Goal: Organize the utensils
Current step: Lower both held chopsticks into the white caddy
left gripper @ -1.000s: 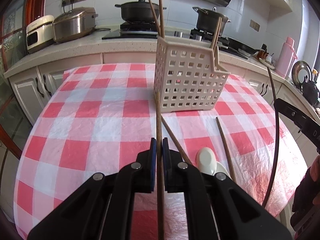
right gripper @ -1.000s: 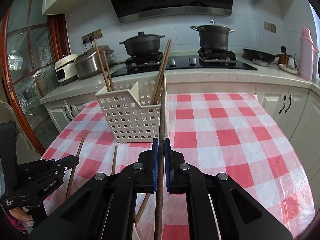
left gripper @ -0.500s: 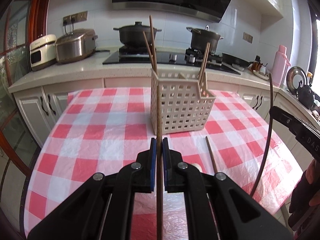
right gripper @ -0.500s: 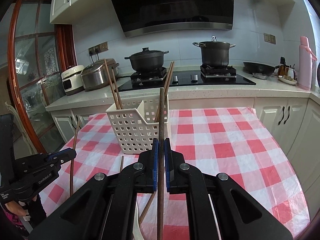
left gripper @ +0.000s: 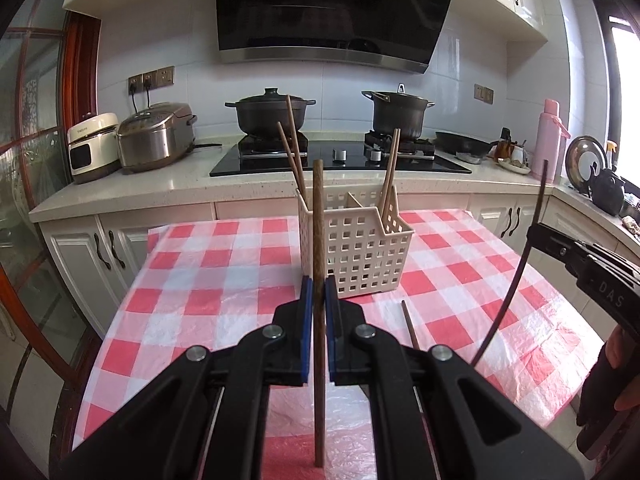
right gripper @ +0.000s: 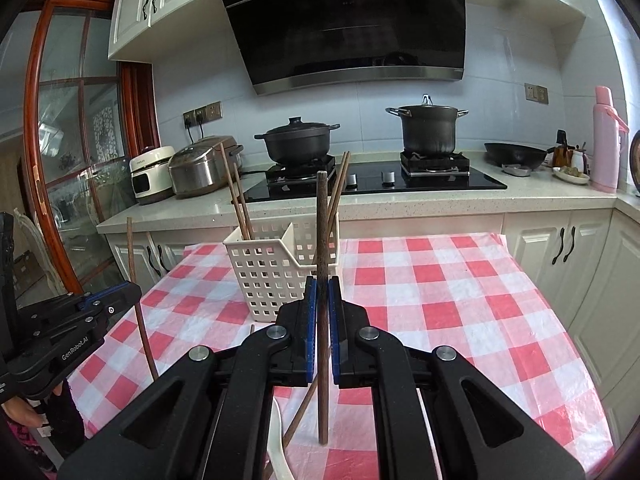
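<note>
I hold a gripper in each hand above a red-and-white checked tablecloth (left gripper: 224, 280), and both point toward a white slotted utensil basket (left gripper: 368, 256) standing on it. My left gripper (left gripper: 319, 300) is clamped on a brown chopstick (left gripper: 318, 216) held upright, on the near side of the basket. My right gripper (right gripper: 322, 300) is clamped on a darker chopstick (right gripper: 321, 220), also upright and short of the basket. Several chopsticks already lean inside the basket's compartments, and a loose chopstick (left gripper: 410, 324) lies on the cloth just in front of the basket. I judge the risk to be a long stick catching the basket rim and tipping the light basket, or the two held sticks colliding above it.
</note>
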Tool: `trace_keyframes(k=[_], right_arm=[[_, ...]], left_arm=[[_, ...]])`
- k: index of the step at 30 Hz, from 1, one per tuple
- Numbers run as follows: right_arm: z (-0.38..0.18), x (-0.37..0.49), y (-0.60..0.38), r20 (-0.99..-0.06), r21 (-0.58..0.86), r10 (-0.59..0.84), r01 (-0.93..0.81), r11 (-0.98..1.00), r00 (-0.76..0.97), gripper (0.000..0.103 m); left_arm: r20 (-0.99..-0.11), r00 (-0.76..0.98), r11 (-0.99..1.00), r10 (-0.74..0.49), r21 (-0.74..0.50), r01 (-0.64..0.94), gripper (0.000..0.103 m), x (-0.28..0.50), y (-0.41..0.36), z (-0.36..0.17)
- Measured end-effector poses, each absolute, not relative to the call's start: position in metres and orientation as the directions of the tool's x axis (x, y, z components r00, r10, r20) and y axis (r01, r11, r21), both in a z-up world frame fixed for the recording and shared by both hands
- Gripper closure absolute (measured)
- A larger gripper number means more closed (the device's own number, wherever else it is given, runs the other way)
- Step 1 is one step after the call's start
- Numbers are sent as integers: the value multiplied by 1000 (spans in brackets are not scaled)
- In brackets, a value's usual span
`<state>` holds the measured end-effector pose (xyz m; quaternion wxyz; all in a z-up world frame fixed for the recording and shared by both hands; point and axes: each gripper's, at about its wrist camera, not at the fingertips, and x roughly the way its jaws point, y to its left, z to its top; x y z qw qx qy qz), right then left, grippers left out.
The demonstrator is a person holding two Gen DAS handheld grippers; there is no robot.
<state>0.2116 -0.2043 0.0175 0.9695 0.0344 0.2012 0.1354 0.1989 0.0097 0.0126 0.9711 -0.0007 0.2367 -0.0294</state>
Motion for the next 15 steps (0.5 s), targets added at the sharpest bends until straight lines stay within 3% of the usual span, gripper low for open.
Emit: trace_keyframes(k=[15], right_arm=[[22,206,-203,-369,115,277,-252,961,887,97]], left_arm=[[-426,903,999,-48,-4,51,97,195,11,22]])
